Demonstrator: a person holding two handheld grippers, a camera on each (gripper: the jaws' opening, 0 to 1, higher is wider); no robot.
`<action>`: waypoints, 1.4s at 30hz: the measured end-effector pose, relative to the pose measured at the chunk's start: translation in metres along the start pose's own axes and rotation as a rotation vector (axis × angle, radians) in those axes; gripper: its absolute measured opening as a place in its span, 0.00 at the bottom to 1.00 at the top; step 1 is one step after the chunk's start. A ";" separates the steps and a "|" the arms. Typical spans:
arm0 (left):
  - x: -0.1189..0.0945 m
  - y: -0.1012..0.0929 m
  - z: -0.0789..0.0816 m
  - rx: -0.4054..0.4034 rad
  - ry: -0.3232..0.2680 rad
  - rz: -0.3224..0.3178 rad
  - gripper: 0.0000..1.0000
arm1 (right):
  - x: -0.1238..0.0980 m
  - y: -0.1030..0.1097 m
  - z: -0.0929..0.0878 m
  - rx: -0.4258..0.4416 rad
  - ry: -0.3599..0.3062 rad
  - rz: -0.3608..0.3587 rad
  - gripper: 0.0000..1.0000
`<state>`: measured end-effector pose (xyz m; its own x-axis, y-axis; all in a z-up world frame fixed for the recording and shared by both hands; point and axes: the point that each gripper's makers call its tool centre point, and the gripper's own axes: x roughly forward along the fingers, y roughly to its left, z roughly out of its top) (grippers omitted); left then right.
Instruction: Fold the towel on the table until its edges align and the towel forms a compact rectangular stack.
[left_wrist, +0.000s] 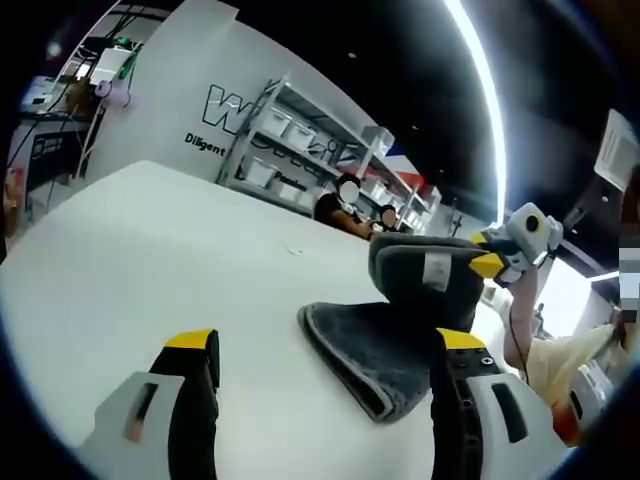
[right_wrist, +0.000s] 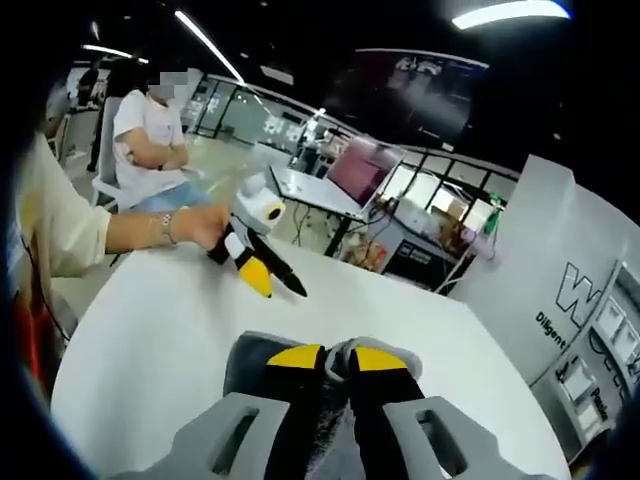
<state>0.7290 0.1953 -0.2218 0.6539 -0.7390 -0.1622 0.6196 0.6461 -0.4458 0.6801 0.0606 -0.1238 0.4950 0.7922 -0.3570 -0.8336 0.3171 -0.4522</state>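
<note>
While the right hand-held gripper (right_wrist: 337, 362) pinches a raised fold of the soft, limp grey towel (left_wrist: 385, 345) on the white desk (left_wrist: 150, 260), the left hand-held gripper (left_wrist: 325, 345) hangs released, best placed to take the free hem.

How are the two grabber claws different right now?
The left gripper has its black, yellow-tipped jaws wide apart and holds nothing; the right gripper has its jaws pinched shut on the dark grey fluffy towel.

The left gripper hovers above the white table beside the towel; the right gripper lifts one end of the towel off the table.

Both have yellow tips and grey bodies.
</note>
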 end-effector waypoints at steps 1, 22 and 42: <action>0.000 0.000 -0.001 0.000 0.002 0.001 0.85 | 0.002 0.001 0.003 -0.003 -0.005 0.004 0.07; -0.002 0.000 0.007 -0.001 -0.017 -0.007 0.85 | 0.062 0.053 -0.010 -0.019 0.045 0.158 0.07; -0.003 0.000 0.009 -0.004 -0.027 -0.009 0.85 | 0.052 0.065 -0.049 -0.015 0.171 0.188 0.89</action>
<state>0.7310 0.1988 -0.2130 0.6602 -0.7390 -0.1343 0.6236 0.6389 -0.4504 0.6637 0.0968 -0.2114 0.3666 0.7365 -0.5685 -0.9120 0.1637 -0.3761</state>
